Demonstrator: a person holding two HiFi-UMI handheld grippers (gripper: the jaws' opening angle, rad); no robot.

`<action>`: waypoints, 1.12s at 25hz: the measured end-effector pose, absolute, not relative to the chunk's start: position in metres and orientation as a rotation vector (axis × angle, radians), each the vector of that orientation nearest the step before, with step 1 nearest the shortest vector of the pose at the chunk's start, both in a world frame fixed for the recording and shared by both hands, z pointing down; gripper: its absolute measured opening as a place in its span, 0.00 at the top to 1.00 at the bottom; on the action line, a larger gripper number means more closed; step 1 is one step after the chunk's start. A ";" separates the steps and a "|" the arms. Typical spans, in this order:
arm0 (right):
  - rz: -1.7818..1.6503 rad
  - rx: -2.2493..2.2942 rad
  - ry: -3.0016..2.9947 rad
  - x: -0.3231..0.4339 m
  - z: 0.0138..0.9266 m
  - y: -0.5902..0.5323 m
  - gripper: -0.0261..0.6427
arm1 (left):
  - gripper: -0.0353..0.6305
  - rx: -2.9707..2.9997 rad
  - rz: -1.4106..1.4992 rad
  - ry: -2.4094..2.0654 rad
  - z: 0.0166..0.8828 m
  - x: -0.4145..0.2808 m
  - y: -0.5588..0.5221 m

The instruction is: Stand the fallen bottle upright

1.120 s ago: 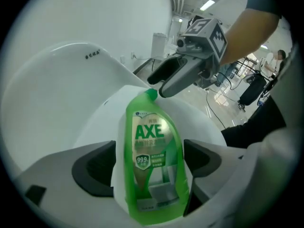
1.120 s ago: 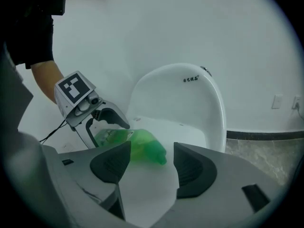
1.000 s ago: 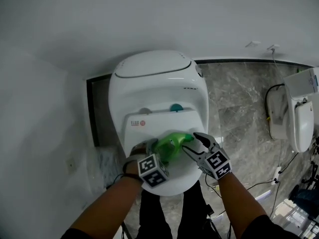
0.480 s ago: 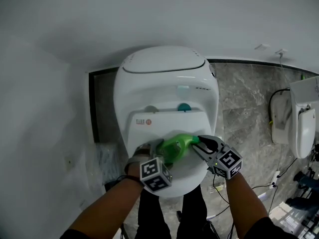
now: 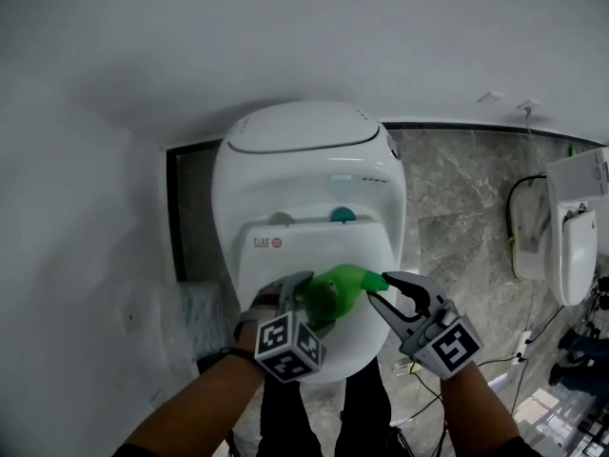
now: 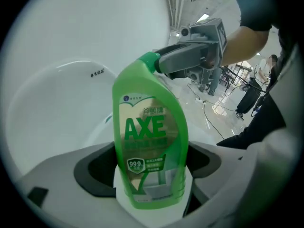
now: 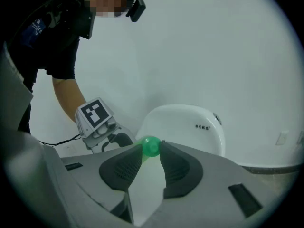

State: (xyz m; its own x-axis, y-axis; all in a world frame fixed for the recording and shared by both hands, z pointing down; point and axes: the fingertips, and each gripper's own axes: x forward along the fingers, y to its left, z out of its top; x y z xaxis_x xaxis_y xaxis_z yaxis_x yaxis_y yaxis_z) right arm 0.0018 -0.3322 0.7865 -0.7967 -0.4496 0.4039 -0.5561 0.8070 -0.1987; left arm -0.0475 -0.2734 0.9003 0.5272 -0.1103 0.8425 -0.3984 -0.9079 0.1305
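A green AXE bottle [image 5: 335,290] hangs tilted above the closed white toilet seat [image 5: 314,246], its neck pointing right. My left gripper [image 5: 306,298] is shut on the bottle's base; in the left gripper view the bottle [image 6: 149,141] stands up between the two pads of the left gripper [image 6: 149,175]. My right gripper [image 5: 383,288] has its jaws closing, and the tips press on the green cap [image 7: 151,146] from both sides. The right gripper [image 6: 190,58] also shows at the bottle's neck in the left gripper view.
The toilet's cistern lid [image 5: 300,127] lies beyond the seat, against a white wall. A teal knob [image 5: 343,214] and a red label [image 5: 276,242] mark the seat's rear. A second white fixture [image 5: 571,227] and cables [image 5: 533,331] sit on the marble floor [image 5: 457,208] at the right.
The right gripper's jaws have closed from wide open onto the cap. Both grippers have risen with the bottle, off the seat.
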 end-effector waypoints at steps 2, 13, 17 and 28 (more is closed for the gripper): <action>0.384 0.768 -2.672 0.002 0.766 -0.332 0.75 | 0.27 2.490 1.304 -0.447 0.890 -0.040 -0.279; 0.182 0.603 -2.744 -0.032 0.711 -0.307 0.75 | 0.27 2.562 1.258 -0.485 0.867 -0.010 -0.290; 0.121 0.552 -2.739 -0.040 0.712 -0.300 0.75 | 0.26 2.584 1.242 -0.497 0.870 -0.014 -0.287; 0.066 0.444 -2.795 -0.060 0.711 -0.271 0.73 | 0.26 2.702 1.172 -0.520 0.871 -0.022 -0.274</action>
State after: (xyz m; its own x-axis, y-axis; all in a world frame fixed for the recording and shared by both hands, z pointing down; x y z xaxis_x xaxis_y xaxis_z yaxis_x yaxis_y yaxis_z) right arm -0.0603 -0.2710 0.7112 -0.9039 -0.2953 0.3094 -0.3097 0.9508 0.0028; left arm -0.0220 -0.2738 0.8712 0.6344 -0.2536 0.7302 -0.3713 -0.9285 0.0001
